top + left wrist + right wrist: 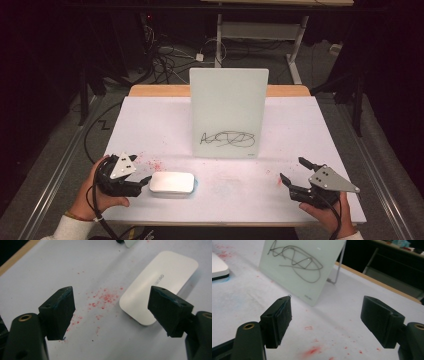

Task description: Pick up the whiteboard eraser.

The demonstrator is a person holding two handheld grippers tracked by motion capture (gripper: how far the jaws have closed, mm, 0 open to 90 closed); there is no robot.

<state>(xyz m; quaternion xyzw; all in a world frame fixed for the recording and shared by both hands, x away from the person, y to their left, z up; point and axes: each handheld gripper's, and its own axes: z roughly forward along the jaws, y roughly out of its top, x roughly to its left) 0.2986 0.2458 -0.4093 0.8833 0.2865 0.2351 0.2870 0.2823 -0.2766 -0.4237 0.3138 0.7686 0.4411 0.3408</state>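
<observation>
Your left gripper [145,181] rests with jaws spread, one tip just beside the white eraser [172,183] lying flat on the table [150,125] near its front edge. Your right gripper [292,174] hovers released, well apart, before the scribbled whiteboard [228,112].

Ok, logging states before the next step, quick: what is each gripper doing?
Left gripper: open, holding nothing, beside the white rounded eraser block.
Right gripper: open, holding nothing.

We count one white eraser [171,183] just beyond our left gripper's [146,180] fingers, one scribbled whiteboard [228,112] standing ahead of both, and two grippers, the right gripper [291,171] included.
</observation>
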